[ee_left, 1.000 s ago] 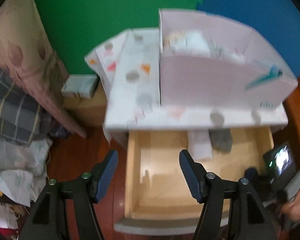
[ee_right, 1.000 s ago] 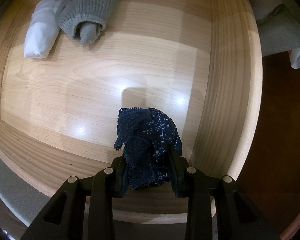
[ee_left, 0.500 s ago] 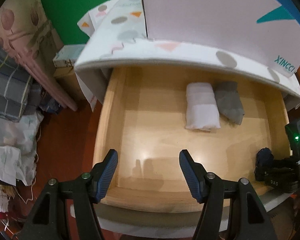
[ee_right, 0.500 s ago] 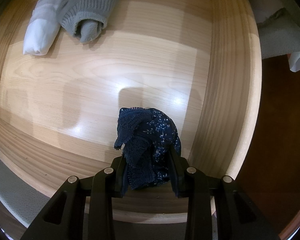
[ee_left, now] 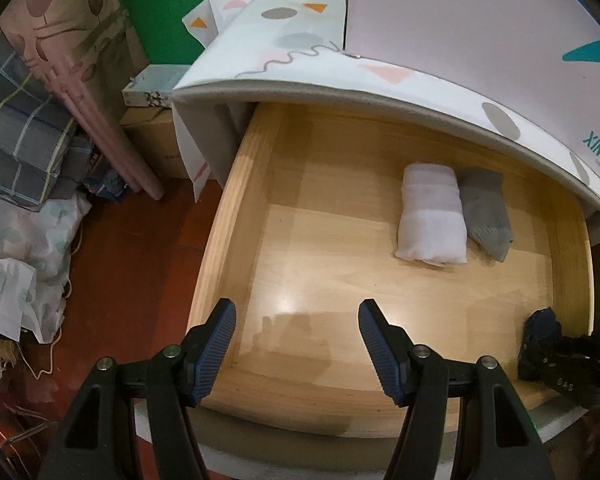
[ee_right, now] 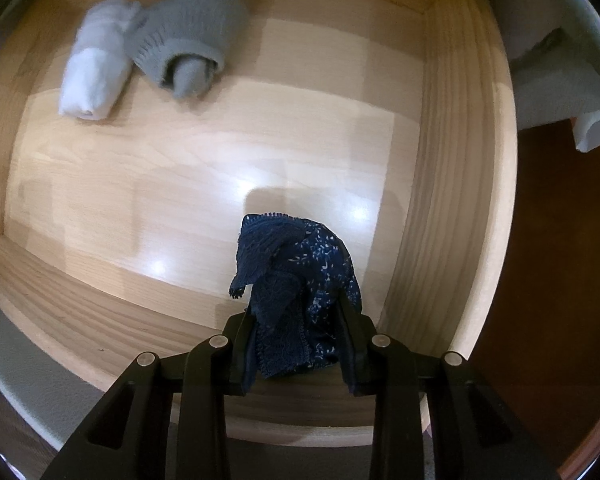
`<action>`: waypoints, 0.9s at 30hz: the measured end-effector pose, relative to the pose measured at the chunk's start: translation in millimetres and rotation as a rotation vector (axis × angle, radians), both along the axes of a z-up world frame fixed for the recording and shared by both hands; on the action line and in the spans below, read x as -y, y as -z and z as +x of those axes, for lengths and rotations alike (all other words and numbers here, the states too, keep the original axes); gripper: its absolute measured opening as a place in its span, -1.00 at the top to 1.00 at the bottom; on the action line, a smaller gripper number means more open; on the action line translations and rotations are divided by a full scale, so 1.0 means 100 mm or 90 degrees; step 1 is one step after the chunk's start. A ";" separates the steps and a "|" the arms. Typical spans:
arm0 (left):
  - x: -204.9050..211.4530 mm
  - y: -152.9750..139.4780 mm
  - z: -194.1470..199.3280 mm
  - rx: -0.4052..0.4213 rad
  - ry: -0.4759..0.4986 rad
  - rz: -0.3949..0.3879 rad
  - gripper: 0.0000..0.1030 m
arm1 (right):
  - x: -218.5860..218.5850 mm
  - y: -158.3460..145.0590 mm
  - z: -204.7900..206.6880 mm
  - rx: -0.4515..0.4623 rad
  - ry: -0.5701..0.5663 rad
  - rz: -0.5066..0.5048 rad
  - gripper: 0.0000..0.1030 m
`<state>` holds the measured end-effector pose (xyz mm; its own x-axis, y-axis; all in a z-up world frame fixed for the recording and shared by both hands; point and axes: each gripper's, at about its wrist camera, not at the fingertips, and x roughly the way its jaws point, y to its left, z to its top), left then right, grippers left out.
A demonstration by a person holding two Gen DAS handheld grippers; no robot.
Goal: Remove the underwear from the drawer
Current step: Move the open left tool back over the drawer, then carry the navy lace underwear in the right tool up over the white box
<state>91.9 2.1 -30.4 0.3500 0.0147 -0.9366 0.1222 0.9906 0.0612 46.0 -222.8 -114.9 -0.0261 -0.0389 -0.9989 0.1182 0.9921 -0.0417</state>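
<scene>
Right fingers (ee_right: 300, 344) clamped on one navy underwear (ee_right: 300, 280); left fingers (ee_left: 296, 344) apart, empty; drawer (ee_left: 236, 216): two rolled socks (ee_left: 432, 216)

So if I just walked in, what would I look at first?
Probably the dark blue lacy underwear, bunched up and pinched in the right gripper near the front right corner of the open wooden drawer. Next, a rolled white cloth and a rolled grey sock lying side by side toward the back of the drawer. The left gripper hangs over the drawer's front left, jaws apart and empty.
</scene>
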 end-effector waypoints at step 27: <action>0.03 -0.06 -0.05 0.029 0.012 0.010 -0.27 | 0.14 -0.95 -0.29 0.213 0.020 0.037 0.50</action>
<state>86.8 -0.7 -24.3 0.3927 0.0225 -0.9194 0.1373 0.9871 0.0828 16.8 -236.9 -20.4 0.3026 0.0141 -0.9530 0.1461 0.9874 0.0610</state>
